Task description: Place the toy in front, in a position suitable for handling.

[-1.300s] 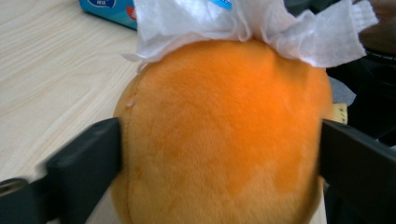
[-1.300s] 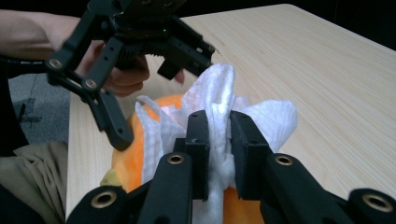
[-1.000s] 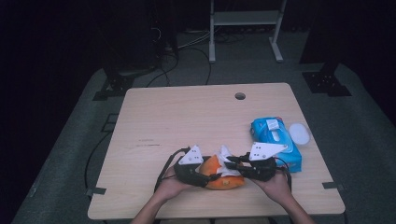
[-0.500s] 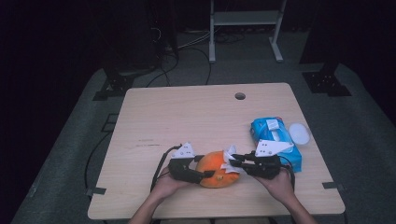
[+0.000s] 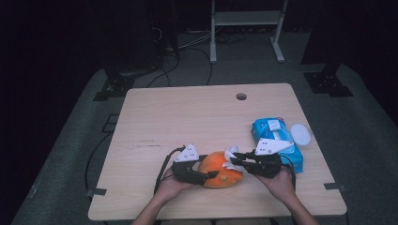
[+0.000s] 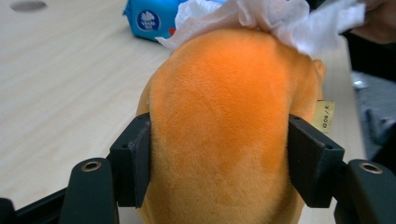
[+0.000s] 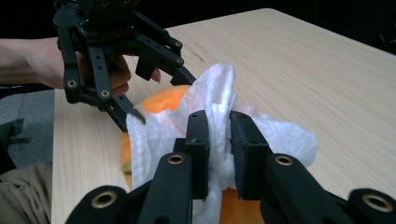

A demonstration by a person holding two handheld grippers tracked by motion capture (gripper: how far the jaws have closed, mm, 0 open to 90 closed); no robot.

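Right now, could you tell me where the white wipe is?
In the high view, the white wipe lies atop the orange plush toy near the table's front edge, pinched by the right tool.

High view dim and soft; worktop (image 5: pixel 187 117) evenly lit from above, surroundings black. Tool views brighter, sharp close up, background blurred toward 12 o'clock. No glare.

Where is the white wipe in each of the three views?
High view: the wipe sits low center, atop the orange plush toy.
Left gripper view: top right, draped over the toy.
Right gripper view: center, pinched between the jaws.
Shared landmark: the orange toy.
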